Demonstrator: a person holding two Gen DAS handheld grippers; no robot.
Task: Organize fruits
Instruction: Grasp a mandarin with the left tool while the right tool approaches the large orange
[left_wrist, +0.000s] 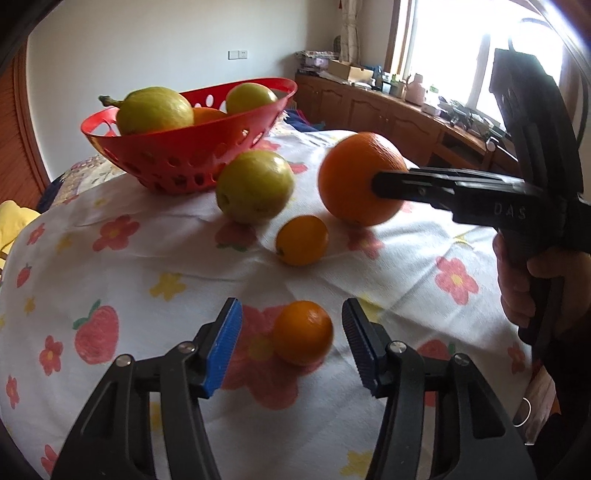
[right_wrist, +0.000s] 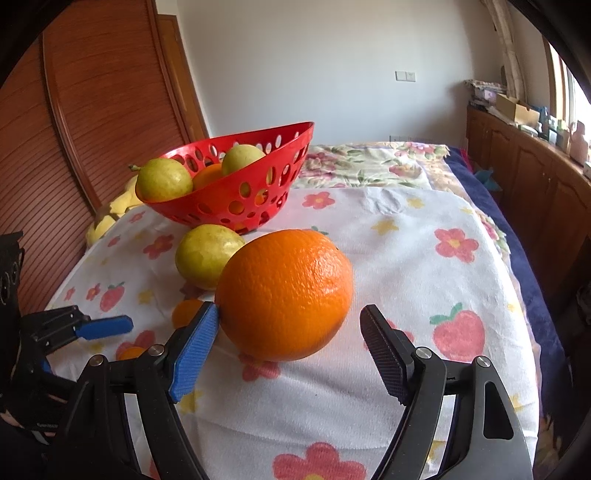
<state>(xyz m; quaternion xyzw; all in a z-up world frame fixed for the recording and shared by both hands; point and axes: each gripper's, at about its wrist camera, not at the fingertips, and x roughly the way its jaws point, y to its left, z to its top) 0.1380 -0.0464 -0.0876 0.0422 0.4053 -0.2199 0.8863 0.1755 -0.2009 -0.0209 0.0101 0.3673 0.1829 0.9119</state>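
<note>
Raised letters "DAS" on the black body of the right gripper (left_wrist: 373, 181).

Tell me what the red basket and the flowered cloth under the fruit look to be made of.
The red basket: most likely moulded plastic, going by its smooth, evenly coloured, slightly shiny wall pierced with neat oval holes. The flowered cloth: a woven or terry-like fabric, matte with a fine nubby texture, soft creases, and printed flowers and strawberries; which fibre cannot be told.
</note>
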